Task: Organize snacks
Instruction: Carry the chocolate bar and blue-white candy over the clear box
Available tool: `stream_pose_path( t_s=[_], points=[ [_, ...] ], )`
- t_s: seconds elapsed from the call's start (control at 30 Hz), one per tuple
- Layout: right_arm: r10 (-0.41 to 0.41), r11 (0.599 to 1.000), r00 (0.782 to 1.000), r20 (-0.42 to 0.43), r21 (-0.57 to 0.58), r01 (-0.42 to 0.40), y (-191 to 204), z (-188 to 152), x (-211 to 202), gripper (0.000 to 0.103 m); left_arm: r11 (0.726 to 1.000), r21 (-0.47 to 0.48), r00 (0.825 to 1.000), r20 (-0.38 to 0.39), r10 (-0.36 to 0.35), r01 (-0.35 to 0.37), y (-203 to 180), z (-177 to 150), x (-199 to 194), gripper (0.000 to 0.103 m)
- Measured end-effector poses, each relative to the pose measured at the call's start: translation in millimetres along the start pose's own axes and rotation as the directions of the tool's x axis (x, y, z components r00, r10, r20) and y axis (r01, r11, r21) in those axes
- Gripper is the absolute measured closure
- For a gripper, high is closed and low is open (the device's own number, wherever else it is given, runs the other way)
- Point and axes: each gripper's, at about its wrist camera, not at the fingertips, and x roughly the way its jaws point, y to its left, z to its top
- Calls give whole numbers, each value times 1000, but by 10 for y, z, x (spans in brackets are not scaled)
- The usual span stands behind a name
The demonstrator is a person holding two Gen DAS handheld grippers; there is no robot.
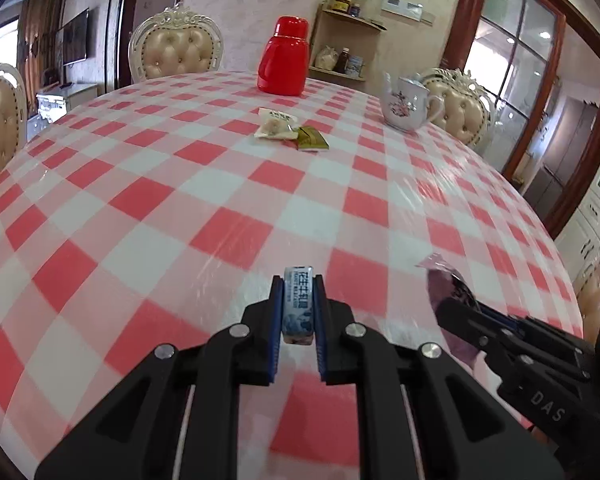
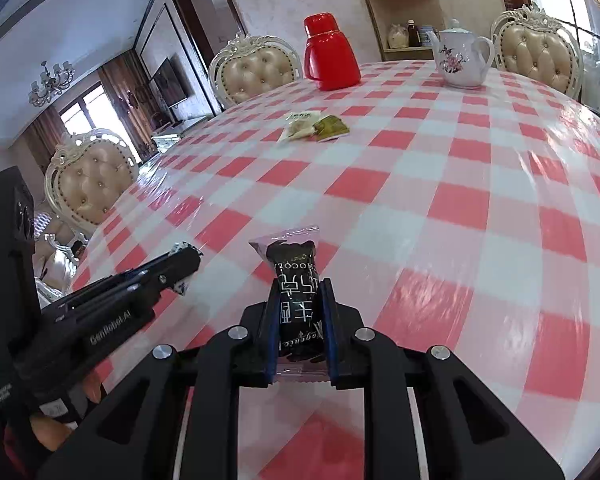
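1. Blue pads of your left gripper (image 1: 298, 308) are closed on a small blue-and-white candy bar (image 1: 298, 304). The bar stands lengthwise between the fingers, with its end reaching past the tips, so you hold it by the long sides where the wrapper is firm.

2. Your right gripper (image 2: 300, 320) is closed on a dark chocolate snack (image 2: 298, 292) in a clear wrapper with a pink edge. About half of the packet sticks out beyond the tips. The grip sits on the thick middle of the packet, not on the thin sealed edge, which I judge is safer against slipping.

3. Both snacks hang above the near part of the checked tablecloth (image 1: 228, 236); neither seems to touch it, though the blur near the fingers makes this not sure.

4. Far on the table, near its middle, lie two more snacks close together: a pale packet (image 1: 275, 128) on the left and a green-gold packet (image 1: 311, 139) on the right, touching or nearly so. I think this is the collecting place, and that is why you carry both pieces pointing toward it.

5. A red thermos (image 1: 284, 58) stands beyond the pile and a flowered teapot (image 1: 408, 102) to the far right, both well apart from it, so your path looks free.

6. To finish, you probably must set both snacks beside that pile.
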Motion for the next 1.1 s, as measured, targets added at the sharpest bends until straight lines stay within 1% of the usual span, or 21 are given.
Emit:
stream_pose_path(
  t_s=[0.23,0.4,0.53,0.63,0.8,0.93,1.1],
  points=[
    [25,999,1000,-18,-27,-26,224,-180,-114,85,1000,24,1000,-5,1,-1,23,-211,-316,89],
    [43,996,999,-15,-78,-44,504,-275,-243,84,999,45,1000,5,30,-30,151,-373,-603,89],
    [63,990,998,-15,-122,-64,752,-340,-323,84,998,39,998,3,57,-57,369,-512,-838,89],
    [95,983,995,-18,-155,-97,973,-388,-365,84,996,27,996,8,90,-90,592,-624,-1073,89],
    [134,961,990,-37,-240,-138,1432,-485,-361,84,991,-7,990,18,136,-136,952,-742,-1365,89],
    [157,939,985,-70,-298,-170,1750,-590,-292,84,986,-36,986,23,162,-162,1193,-798,-1538,89],
    [187,907,975,-124,-359,-220,2120,-754,-214,84,978,-51,979,23,203,-201,1439,-889,-1660,89]
  ],
)
